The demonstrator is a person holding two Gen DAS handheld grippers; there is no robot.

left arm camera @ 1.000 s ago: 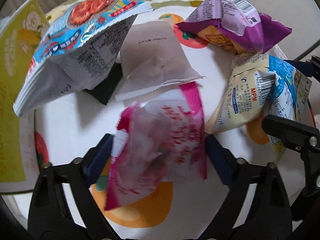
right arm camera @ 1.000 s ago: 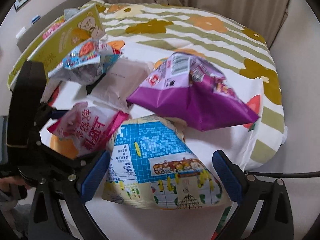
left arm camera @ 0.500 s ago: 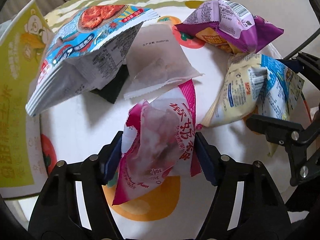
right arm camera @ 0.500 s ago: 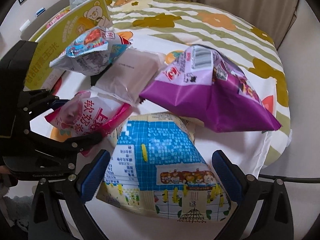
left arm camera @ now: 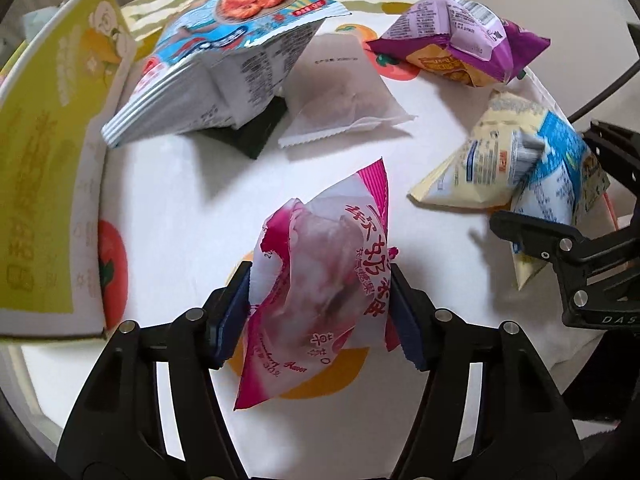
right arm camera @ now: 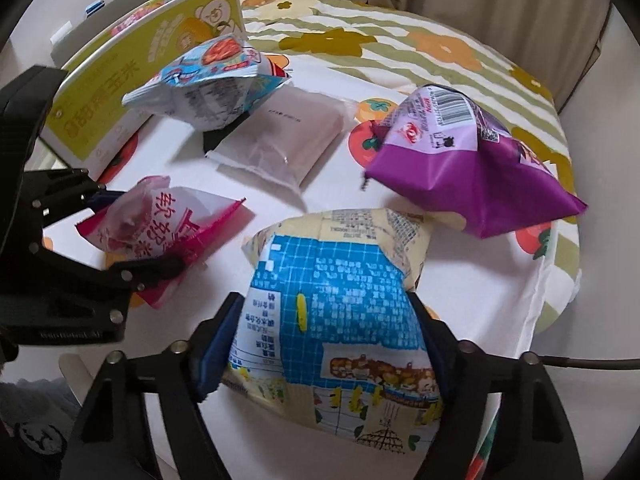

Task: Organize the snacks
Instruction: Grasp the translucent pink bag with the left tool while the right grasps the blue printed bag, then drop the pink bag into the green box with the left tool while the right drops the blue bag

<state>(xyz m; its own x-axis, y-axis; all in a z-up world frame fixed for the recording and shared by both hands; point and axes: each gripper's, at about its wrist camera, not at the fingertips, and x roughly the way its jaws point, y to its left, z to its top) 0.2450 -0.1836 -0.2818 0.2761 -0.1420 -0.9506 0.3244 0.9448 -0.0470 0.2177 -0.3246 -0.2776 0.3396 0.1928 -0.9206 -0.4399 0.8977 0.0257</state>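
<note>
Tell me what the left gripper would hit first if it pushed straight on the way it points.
Left gripper is already clamped on the pink snack packet; beyond it, probably the white tablecloth.

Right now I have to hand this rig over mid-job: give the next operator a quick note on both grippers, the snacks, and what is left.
Left gripper: jaws have just closed on the pink packet.
Right gripper: jaws have just closed on the blue-and-cream bag.
Still loose on the tablecloth: purple bag, pale translucent pouch, and blue bag with tomato print, which leans over a dark flat item.
A yellow box stands at the far left edge.
Done: two snacks gripped. Left: place both, then collect the other three.
</note>
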